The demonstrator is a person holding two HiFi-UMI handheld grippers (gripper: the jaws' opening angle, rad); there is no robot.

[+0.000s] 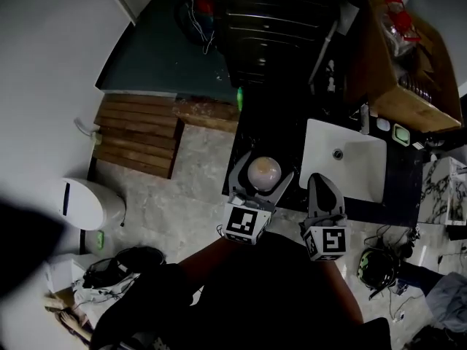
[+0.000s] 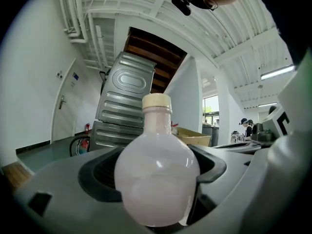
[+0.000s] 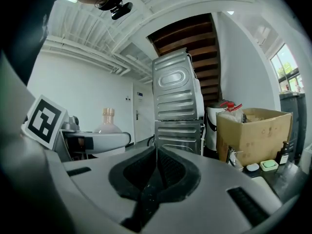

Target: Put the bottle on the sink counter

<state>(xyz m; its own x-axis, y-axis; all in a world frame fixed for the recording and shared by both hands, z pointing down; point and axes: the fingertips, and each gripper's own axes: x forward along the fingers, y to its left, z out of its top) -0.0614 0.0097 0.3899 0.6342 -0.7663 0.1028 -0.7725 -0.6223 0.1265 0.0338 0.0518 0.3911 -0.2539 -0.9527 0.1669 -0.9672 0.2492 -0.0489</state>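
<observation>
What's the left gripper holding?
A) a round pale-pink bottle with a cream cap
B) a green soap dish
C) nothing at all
A: in its own view, the left gripper grips the bottle between its jaws, while the right gripper is shut with nothing in it.

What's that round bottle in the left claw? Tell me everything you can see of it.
The bottle has a bulbous, translucent pale-pink body, a short neck and a cream cap. It looks like plastic or glass with milky contents. It stands upright and capped, with the jaws of the left gripper pressing its round body from both sides. In the head view it is over the dark counter, just left of the white sink. Whether it rests there cannot be told.
</observation>
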